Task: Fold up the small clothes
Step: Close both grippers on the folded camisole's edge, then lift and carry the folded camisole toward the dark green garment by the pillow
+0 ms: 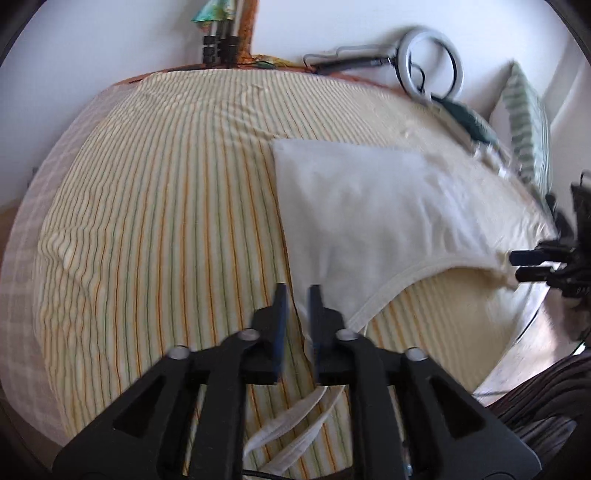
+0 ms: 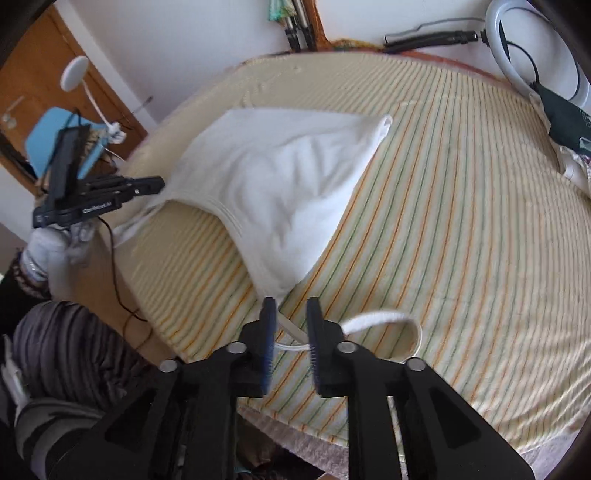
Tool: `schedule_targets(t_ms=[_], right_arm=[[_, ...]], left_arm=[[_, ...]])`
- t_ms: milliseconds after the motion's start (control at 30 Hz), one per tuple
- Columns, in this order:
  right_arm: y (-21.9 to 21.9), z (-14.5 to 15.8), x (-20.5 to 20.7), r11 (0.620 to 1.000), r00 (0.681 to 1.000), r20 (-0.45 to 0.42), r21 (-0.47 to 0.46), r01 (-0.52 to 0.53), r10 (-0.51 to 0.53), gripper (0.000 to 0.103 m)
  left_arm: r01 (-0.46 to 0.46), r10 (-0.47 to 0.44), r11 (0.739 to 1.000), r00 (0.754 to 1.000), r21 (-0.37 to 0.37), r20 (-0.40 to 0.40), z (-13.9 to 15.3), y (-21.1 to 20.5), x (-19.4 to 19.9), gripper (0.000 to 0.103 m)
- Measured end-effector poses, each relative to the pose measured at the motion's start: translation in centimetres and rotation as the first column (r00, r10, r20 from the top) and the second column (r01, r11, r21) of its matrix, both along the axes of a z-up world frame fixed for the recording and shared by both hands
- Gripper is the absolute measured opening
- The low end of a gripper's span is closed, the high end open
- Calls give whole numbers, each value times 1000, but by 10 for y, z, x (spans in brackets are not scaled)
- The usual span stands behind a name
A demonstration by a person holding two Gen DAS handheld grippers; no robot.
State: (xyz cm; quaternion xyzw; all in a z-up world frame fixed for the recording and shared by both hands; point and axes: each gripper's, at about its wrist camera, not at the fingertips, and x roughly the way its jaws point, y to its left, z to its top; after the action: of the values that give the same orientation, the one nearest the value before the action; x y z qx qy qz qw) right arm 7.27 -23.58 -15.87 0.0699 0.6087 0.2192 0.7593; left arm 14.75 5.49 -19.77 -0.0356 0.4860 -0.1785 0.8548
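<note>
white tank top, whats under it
The white cotton tank top lies on the yellow striped bedsheet, visible all around it. Whether anything else lies beneath is hidden by the fabric.

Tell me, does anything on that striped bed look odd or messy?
Only the white top: it lies rumpled and skewed, one corner curled up, its straps trailing loose near both tongs. Nothing looks torn or spilled.

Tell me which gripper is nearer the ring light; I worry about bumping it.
Right. The right gripper holds the white garment on the bed side nearer the ring light; the left gripper holds it farther away, toward the opposite edge.
</note>
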Motion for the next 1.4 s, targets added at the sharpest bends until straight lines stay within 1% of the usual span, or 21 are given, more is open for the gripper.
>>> schedule_targets(t_ms=[33,67,133,167,233,400,467,667,733,800,833,900,933,967,1000,1033,1100,1167,1200,1300,1400], right_arm=[[-9,4,4,999,999,14,35,38,-39,44],[-18,6,8,993,996,19,83,82,-84,50],[-36,5,18,973,987,3,166,159,-161,50],[-45,2,25,959,979,-7,202,199,-202,50],[-56,-5,34,938,964,-23,225,263,-265,50],[-61,-29,52,894,936,-101,278,352,-337,50],[-59,-40,57,878,926,-141,298,376,-349,50],[-48,-58,54,838,912,-200,363,408,-358,50],[-42,-60,55,830,911,-214,379,409,-352,42],[-36,-64,56,827,910,-233,385,410,-342,32],[-33,-64,56,831,911,-236,381,406,-338,30],[-28,-63,57,833,914,-233,382,401,-333,27],[-28,-62,56,833,913,-234,381,401,-333,25],[-25,-62,57,838,913,-232,370,401,-335,22],[-25,-61,56,846,914,-228,353,399,-336,13],[-22,-60,56,860,915,-220,322,395,-338,9],[-18,-56,56,882,925,-190,287,374,-330,8],[-9,-49,57,918,942,-138,221,331,-306,7],[-5,-47,57,928,947,-123,194,318,-298,7],[5,-39,60,948,953,-98,116,298,-288,6],[8,-32,61,950,954,-74,97,298,-292,6]], left_arm=[[-19,19,999,1000,-31,-3,3,4,3,46],[-43,42,995,999,-89,-4,6,12,7,48],[-65,61,984,998,-163,-33,7,21,14,48],[-84,73,973,996,-215,-58,7,27,20,49],[-121,94,952,990,-281,-108,2,34,31,49],[-170,94,917,971,-361,-218,-18,40,57,49],[-193,89,895,961,-403,-262,-28,41,66,49],[-203,64,854,955,-479,-291,-34,39,81,49],[-198,59,855,956,-480,-289,-34,35,85,49],[-186,57,864,959,-468,-277,-33,28,87,49],[-179,56,870,961,-459,-269,-32,25,87,48],[-163,51,887,964,-433,-260,-31,17,88,39],[-161,60,901,966,-403,-253,-30,13,88,23],[-152,66,920,969,-362,-239,-30,7,88,15],[-140,73,936,975,-322,-212,-29,1,87,13],[-130,77,948,979,-291,-187,-27,-3,85,11],[-111,82,969,987,-222,-136,-24,-14,80,9],[-96,80,982,992,-165,-98,-22,-21,77,9],[-94,80,984,993,-154,-92,-22,-23,76,7],[-98,84,982,992,-161,-93,-19,-23,74,4],[-100,88,978,993,-184,-73,-10,-19,69,4]])
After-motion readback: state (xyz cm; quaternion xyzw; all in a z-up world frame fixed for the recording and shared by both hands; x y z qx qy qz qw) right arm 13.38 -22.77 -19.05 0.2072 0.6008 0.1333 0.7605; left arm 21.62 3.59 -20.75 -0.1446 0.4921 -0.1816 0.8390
